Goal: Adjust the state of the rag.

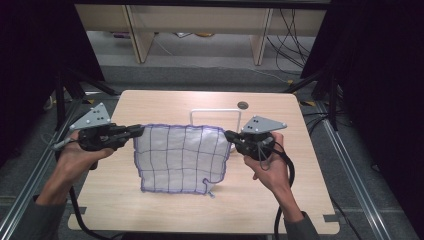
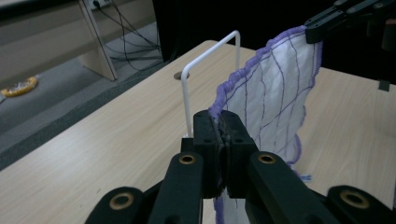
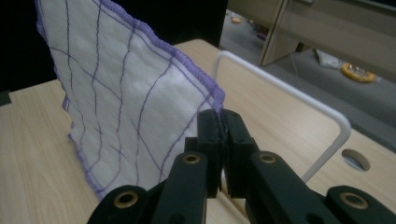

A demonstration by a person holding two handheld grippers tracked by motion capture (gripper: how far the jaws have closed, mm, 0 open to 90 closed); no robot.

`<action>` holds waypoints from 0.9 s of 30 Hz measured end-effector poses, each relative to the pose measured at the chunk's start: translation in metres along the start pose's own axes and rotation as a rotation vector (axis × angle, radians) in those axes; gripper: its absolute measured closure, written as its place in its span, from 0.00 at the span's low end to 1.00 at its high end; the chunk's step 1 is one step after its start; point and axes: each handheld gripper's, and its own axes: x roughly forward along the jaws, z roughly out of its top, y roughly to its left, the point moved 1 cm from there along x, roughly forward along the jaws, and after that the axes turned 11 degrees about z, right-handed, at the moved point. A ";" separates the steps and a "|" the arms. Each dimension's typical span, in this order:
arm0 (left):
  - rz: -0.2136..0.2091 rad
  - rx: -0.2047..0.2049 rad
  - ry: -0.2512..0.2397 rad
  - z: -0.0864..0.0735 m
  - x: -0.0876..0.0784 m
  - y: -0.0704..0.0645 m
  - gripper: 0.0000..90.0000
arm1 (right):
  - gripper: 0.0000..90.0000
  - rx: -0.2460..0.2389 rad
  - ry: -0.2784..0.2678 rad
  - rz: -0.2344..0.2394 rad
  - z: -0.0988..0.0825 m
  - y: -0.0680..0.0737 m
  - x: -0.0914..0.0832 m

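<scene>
A white cloth (image 1: 180, 157) with purple grid lines and a purple hem hangs stretched between my two grippers above the table. My left gripper (image 1: 139, 131) is shut on the cloth's upper left corner (image 2: 219, 116). My right gripper (image 1: 229, 135) is shut on the upper right corner (image 3: 219, 106). The cloth (image 2: 275, 93) hangs upright, and its lower edge (image 1: 172, 190) rests near the table's front. In the left gripper view the right gripper (image 2: 314, 28) shows at the cloth's far corner. A white wire rack (image 1: 215, 112) stands just behind the cloth's top edge.
The light wooden table (image 1: 280, 200) has a round hole (image 1: 243, 105) near its back edge. The white rack (image 2: 205, 65) (image 3: 299, 98) rises close beyond both jaws. Desk legs and cables lie on the floor behind the table.
</scene>
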 end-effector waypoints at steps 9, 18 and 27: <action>-0.017 0.018 -0.069 0.022 -0.029 -0.013 0.96 | 0.98 -0.041 -0.065 -0.003 0.020 0.022 -0.034; -0.088 -0.038 -0.029 0.018 -0.029 -0.020 0.95 | 0.98 -0.063 -0.076 0.030 0.027 0.036 -0.055; -0.062 -0.101 0.109 -0.045 0.046 -0.005 0.95 | 0.98 0.051 0.042 0.015 -0.021 -0.002 0.003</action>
